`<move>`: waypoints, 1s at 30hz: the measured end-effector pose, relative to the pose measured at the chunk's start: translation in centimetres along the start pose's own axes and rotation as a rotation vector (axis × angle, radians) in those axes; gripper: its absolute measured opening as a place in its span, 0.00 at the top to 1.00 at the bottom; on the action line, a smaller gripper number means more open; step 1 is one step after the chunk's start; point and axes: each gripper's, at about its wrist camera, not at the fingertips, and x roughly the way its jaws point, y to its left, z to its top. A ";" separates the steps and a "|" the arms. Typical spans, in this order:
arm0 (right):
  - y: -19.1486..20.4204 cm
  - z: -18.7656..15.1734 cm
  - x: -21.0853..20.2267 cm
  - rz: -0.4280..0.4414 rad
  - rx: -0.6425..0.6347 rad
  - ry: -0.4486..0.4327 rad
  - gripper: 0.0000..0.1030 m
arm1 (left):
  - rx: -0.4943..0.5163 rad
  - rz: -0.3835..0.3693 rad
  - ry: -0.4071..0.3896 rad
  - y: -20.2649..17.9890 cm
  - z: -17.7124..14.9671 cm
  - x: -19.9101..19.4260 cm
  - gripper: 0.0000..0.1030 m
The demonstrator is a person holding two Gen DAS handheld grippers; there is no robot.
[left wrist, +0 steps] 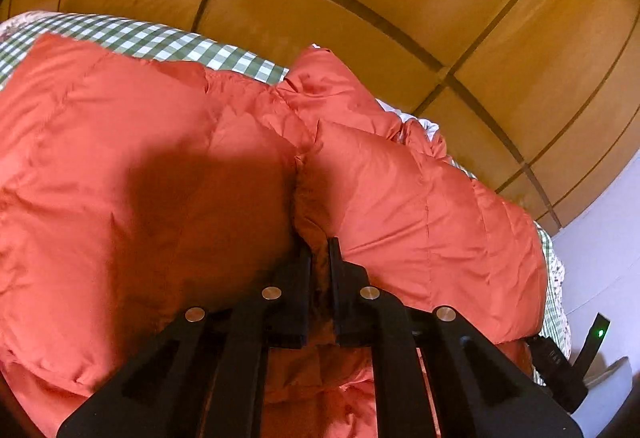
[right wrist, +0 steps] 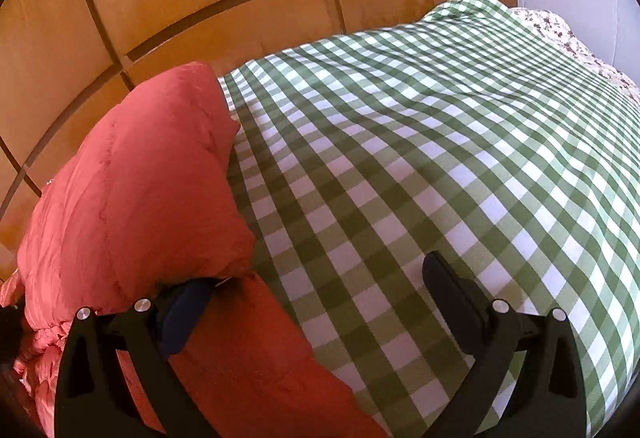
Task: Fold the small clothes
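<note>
A fold of the red padded garment (left wrist: 400,190) is pinched by the left gripper (left wrist: 320,250). The right gripper (right wrist: 320,278) is held spread wide above the green checked cloth (right wrist: 440,158), nothing clasped.

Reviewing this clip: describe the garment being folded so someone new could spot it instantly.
Find the bed under the green-and-white checked cloth, in front of the wooden panelled wall. On it lies the puffy orange-red quilted jacket, pinched by the left gripper. It is the only plain, padded, unpatterned fabric there.
</note>
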 end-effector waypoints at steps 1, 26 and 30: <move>-0.2 0.1 -0.4 -0.001 0.007 0.017 0.02 | 0.001 -0.005 -0.006 0.1 -0.1 0.0 0.93; 7.3 4.6 5.2 -0.070 -0.283 -0.051 0.02 | 0.092 0.012 0.018 -0.7 -0.8 1.8 0.76; 7.3 5.0 6.2 -0.066 -0.272 -0.031 0.02 | 0.085 0.001 0.038 -0.4 0.1 3.3 0.76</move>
